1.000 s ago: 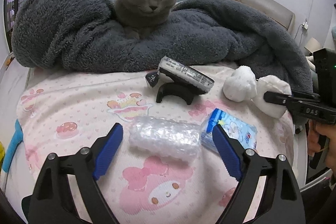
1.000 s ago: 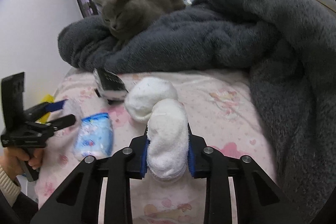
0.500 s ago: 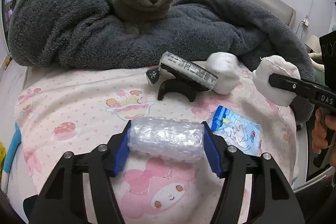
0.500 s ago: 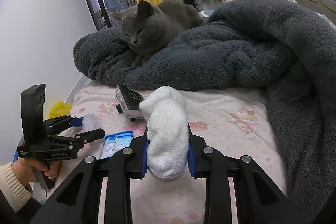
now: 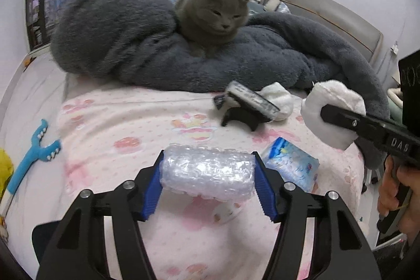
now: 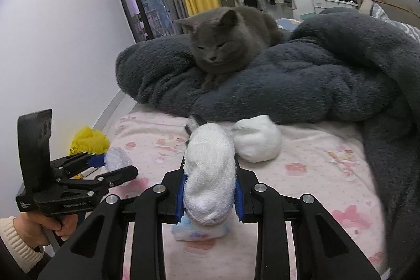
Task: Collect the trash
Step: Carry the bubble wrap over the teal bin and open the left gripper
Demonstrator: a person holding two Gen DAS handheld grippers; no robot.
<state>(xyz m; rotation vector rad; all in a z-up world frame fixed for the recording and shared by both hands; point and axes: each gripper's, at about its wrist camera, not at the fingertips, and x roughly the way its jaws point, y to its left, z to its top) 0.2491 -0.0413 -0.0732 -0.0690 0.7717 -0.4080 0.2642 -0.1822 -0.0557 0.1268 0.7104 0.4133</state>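
Observation:
My left gripper (image 5: 207,175) is shut on a roll of clear bubble wrap (image 5: 207,171) and holds it above the pink bedsheet (image 5: 126,127). It also shows in the right wrist view (image 6: 115,164). My right gripper (image 6: 209,188) is shut on a white rolled sock (image 6: 208,175), lifted off the bed; it shows in the left wrist view (image 5: 333,109). A blue tissue packet (image 5: 291,162) lies on the sheet to the right of the left gripper. A second white sock ball (image 6: 257,138) lies near the blanket.
A grey cat (image 5: 212,15) sits on a dark fluffy blanket (image 6: 315,80) at the back. A black device on a stand (image 5: 249,104) lies mid-bed. A blue toy (image 5: 34,151) and a yellow bag (image 6: 89,138) are at the left bed edge.
My left gripper closed on the bubble wrap and lifted it. My right gripper raised the white sock off the bed, away from the other sock ball.

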